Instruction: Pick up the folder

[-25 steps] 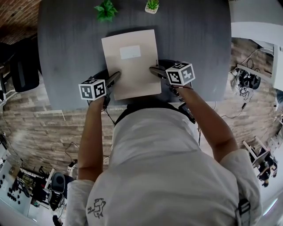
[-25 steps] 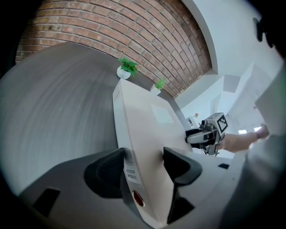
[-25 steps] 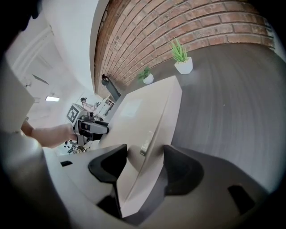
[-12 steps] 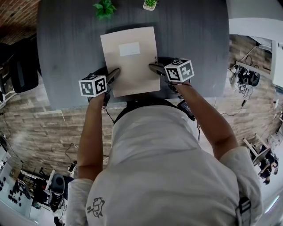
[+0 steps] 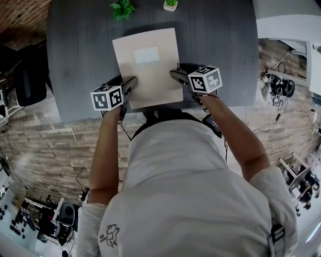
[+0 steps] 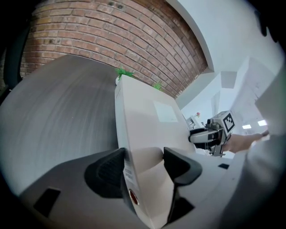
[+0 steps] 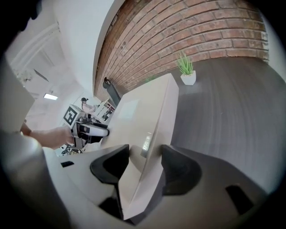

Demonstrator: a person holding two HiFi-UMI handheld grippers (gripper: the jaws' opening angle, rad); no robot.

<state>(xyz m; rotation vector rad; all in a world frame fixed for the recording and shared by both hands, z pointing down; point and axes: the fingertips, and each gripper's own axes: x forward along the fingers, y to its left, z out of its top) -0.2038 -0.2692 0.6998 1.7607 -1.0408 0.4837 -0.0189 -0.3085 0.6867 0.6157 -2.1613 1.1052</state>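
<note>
Head view: I am clamping the folder (image 5: 148, 65) at the surface's (image 5: 80, 50) near edge with left tool (image 5: 132, 84) and right tool (image 5: 175, 76), its jaws just closing.

The folder (image 5: 148, 68) sits over the middle of the table (image 5: 75, 60), toward its 6 o'clock edge, where the person stands. The left gripper (image 5: 131, 83) is at the folder's 8 o'clock, its fingers on both faces of the left edge. The right gripper (image 5: 175, 76) is at 4 o'clock, and its fingers, which have just been closing, are on both faces of the right edge. Behind the folder, along the table's far rim, a leafy plant (image 5: 123, 8) stands at 11 o'clock and a small potted plant (image 5: 171, 4) at 1 o'clock. A chair (image 5: 27, 75) stands off the table at 9 o'clock
</note>
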